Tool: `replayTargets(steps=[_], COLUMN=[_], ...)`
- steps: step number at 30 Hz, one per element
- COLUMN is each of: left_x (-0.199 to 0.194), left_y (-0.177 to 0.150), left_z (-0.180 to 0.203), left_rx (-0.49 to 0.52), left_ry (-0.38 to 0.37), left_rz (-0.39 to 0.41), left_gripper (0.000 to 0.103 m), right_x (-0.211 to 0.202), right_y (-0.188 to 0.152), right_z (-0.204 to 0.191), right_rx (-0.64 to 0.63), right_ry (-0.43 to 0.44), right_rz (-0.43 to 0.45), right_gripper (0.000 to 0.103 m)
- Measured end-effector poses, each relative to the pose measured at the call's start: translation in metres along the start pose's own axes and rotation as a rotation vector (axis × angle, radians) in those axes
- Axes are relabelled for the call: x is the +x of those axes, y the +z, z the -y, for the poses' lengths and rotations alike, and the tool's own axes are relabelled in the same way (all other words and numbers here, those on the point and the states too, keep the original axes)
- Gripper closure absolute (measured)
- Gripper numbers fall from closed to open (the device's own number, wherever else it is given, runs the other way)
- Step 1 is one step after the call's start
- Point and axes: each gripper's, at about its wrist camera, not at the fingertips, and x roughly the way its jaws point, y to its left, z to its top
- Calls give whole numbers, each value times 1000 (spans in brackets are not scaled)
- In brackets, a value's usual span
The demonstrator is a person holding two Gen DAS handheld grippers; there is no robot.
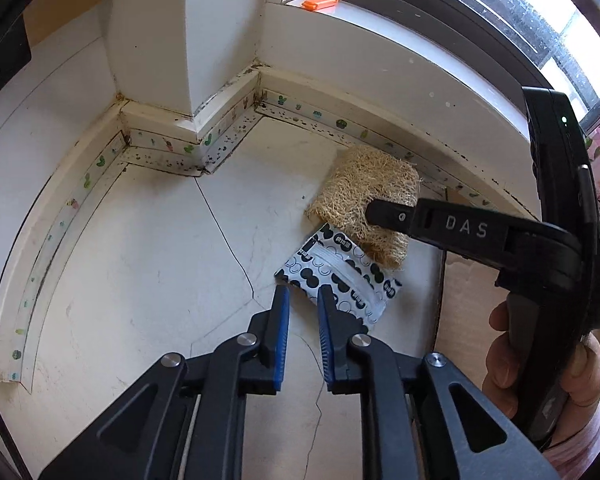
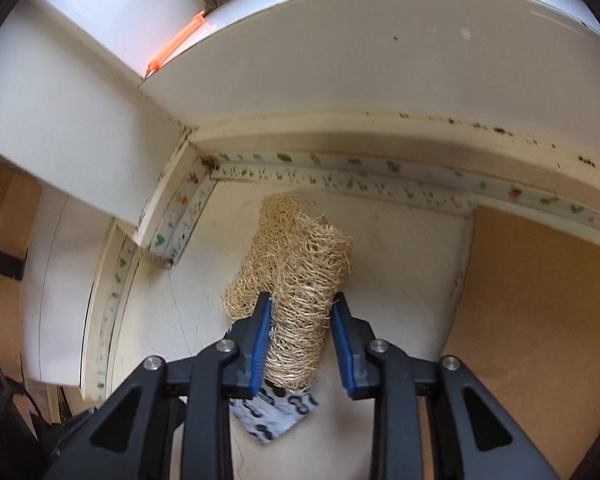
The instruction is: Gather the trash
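A tan loofah sponge (image 1: 364, 184) lies on the white floor near the skirting, its near end resting on a black-and-white dotted wrapper (image 1: 340, 276). In the right wrist view the loofah sponge (image 2: 296, 248) runs between the blue pads of my right gripper (image 2: 302, 304), which press its near half. The wrapper (image 2: 276, 412) shows under that gripper. One right finger (image 1: 392, 216) crosses the sponge in the left wrist view, with a hand (image 1: 540, 364) on the handle. My left gripper (image 1: 303, 294) hovers over the wrapper's near corner, jaws a narrow gap apart and pinching nothing.
Skirting with cactus-print tape (image 1: 204, 148) and a jutting wall corner (image 1: 188, 80) bound the floor. Brown cardboard (image 2: 532, 320) lies flat at the right. An orange object (image 1: 321, 2) sits on the window sill above. A thin crack (image 1: 228, 240) runs across the floor.
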Motion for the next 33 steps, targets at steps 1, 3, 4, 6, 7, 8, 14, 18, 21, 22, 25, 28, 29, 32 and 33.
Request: replayTargets(steps=[1, 3, 4, 6, 7, 8, 14, 18, 21, 22, 25, 28, 29, 32, 33], left_x=[-2, -4, -5, -2, -2, -3, 3, 13, 21, 24, 33, 40, 42, 41, 39], left_y=[-3, -10, -14, -21, -24, -29, -34, -28, -24, -23, -22, -23, -24, -25, -26], left_z=[1, 2, 2, 2, 2, 3, 3, 8, 19, 24, 35, 41, 42, 47, 48], left_rx=[-4, -7, -9, -18, -21, -21, -101, -188, -210, -208, -222, -247, -254, -252, -252], left_ry=[-10, -22, -27, -41, -51, -51, -68, -66, -16, 20, 105, 133, 142, 159, 157], left_rz=[-6, -16, -24, -48, -60, -66, -109, -140, -157, -162, -177, -191, -196, -190, -185], left_gripper=[87, 84, 81, 72, 64, 59, 32, 32, 32, 32, 32, 38, 44, 51, 55], right_x=[-3, -9, -11, -13, -15, -20, -49, -67, -75, -76, -78, -76, -77, -78, -78], right_y=[-5, -15, -20, -30, -34, -39, -48, -50, -50, -50, -52, -54, -56, -61, -64], right_z=[1, 3, 4, 9, 10, 12, 10, 17, 27, 30, 42, 50, 53, 60, 62], right_rx=[-8, -23, -23, 5, 18, 25, 24, 28, 51, 57, 76, 87, 92, 95, 94], right_ry=[0, 7, 21, 72, 98, 117, 134, 114, 109, 104, 96, 85, 83, 78, 77], right_rz=[-9, -27, -38, -67, -70, -59, 42, 116, 144, 151, 156, 158, 158, 154, 152], right_gripper=[76, 76, 76, 77, 77, 77, 77, 77, 77, 77, 77, 77, 77, 77, 77])
